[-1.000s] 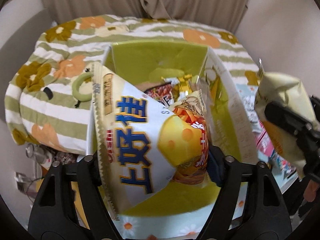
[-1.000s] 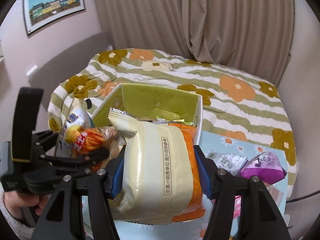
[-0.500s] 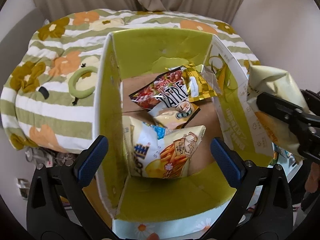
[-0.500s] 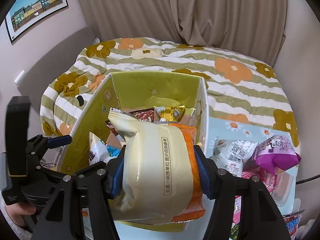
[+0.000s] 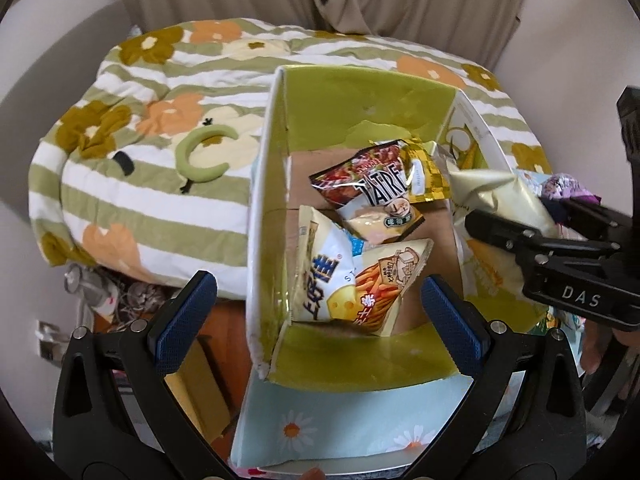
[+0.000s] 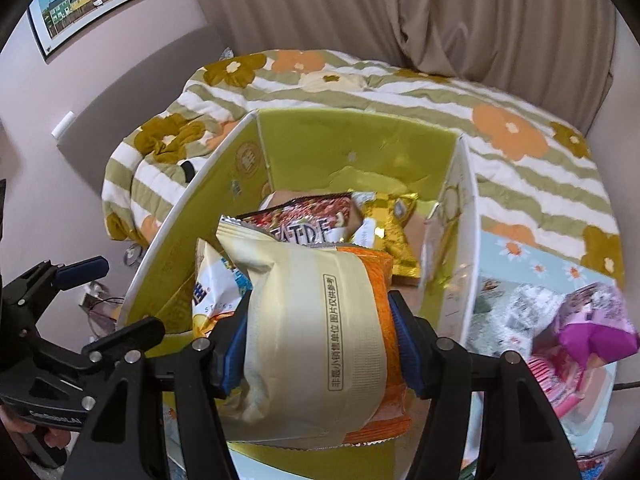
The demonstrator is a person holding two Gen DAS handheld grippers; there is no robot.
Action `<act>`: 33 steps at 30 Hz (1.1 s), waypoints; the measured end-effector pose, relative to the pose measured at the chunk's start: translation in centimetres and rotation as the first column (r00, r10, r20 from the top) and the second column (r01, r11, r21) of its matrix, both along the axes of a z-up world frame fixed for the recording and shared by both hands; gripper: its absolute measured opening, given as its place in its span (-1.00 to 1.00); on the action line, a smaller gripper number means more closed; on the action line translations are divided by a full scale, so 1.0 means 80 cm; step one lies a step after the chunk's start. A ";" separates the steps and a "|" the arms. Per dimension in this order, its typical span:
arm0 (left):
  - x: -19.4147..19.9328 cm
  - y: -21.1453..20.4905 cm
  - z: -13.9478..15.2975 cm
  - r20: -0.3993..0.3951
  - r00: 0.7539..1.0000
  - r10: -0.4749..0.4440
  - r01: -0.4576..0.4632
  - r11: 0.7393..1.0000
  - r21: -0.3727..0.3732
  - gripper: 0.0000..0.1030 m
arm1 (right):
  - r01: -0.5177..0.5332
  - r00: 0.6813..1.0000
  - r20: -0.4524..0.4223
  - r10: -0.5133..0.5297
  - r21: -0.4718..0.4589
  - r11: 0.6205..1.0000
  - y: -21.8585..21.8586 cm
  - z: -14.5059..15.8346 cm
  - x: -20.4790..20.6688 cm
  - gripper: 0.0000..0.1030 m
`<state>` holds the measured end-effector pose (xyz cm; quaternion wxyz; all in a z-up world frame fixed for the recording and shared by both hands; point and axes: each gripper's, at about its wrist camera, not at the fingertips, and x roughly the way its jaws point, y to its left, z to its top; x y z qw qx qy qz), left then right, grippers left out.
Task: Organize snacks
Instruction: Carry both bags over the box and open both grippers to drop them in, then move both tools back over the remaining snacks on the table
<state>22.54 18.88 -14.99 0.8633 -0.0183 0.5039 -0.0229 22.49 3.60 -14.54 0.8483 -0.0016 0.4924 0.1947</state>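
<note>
**Left-wrist view: one bag released into the box, another gripped above it**

Left-wrist view shows the left gripper (image 5: 318, 314) with its blue pads spread wide and nothing between them — its jaws have just been opening. Below it stands the green-lined cardboard box (image 5: 360, 104). Inside the box, against its near wall, the white-and-blue cheese-stick snack bag (image 5: 352, 284) is seen leaning. Further in the box lie a red chip bag (image 5: 364, 184), a small cream packet (image 5: 380, 220) and a gold packet (image 5: 424, 172).

At the box's right wall, the right gripper (image 6: 316, 344) is clamped on a cream-and-orange snack bag (image 6: 316, 328), which is held over the box's near end; its jaws have just been opening a little, yet both pads are pressed against the bag's sides. Outside the box's right wall, a purple packet (image 6: 592, 328) and a grey-printed packet (image 6: 516, 304) lie on a pale blue daisy-print cloth (image 5: 320, 428). Behind the box a flowered striped quilt (image 6: 400, 80) is spread.
</note>
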 end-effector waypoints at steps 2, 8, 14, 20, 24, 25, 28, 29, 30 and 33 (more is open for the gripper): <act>-0.004 0.001 0.001 0.007 1.000 0.015 -0.015 1.000 -0.005 0.97 | 0.002 1.000 -0.011 -0.002 0.029 1.000 -0.003 -0.004 -0.001 0.40; -0.017 -0.001 -0.003 0.006 0.999 0.038 -0.037 0.999 -0.003 0.97 | 0.018 0.999 0.035 -0.021 0.081 0.997 -0.020 0.000 -0.014 0.90; -0.022 -0.003 0.001 0.019 0.999 0.036 -0.036 0.999 -0.005 0.97 | 0.027 0.997 0.066 -0.031 0.065 0.998 -0.029 0.007 -0.029 0.91; -0.030 -0.012 0.025 0.064 0.998 0.003 -0.003 1.000 -0.002 0.97 | 0.041 0.994 0.098 -0.048 0.071 0.997 -0.038 0.031 -0.044 0.91; -0.034 -0.022 0.044 0.099 0.994 -0.039 0.040 0.999 -0.010 0.97 | 0.070 0.987 0.143 -0.078 0.055 0.996 -0.045 0.059 -0.061 0.91; -0.034 -0.026 0.048 0.108 0.993 -0.055 0.056 0.998 -0.014 0.97 | 0.078 0.984 0.156 -0.085 0.056 0.995 -0.048 0.066 -0.065 0.91; -0.037 -0.043 0.059 0.126 0.986 -0.107 0.111 0.993 -0.030 0.97 | 0.124 0.971 0.198 -0.133 0.058 0.991 -0.063 0.088 -0.087 0.91; -0.039 -0.049 0.062 0.132 0.983 -0.125 0.131 0.991 -0.037 0.97 | 0.139 0.968 0.204 -0.149 0.059 0.988 -0.069 0.092 -0.094 0.91; -0.040 -0.055 0.064 0.138 0.980 -0.143 0.150 0.988 -0.044 0.97 | 0.153 0.964 0.208 -0.163 0.061 0.986 -0.074 0.097 -0.099 0.91; -0.048 -0.077 0.071 0.164 0.968 -0.192 0.204 0.977 -0.060 0.97 | 0.201 0.953 0.220 -0.209 0.056 0.978 -0.092 0.106 -0.118 0.91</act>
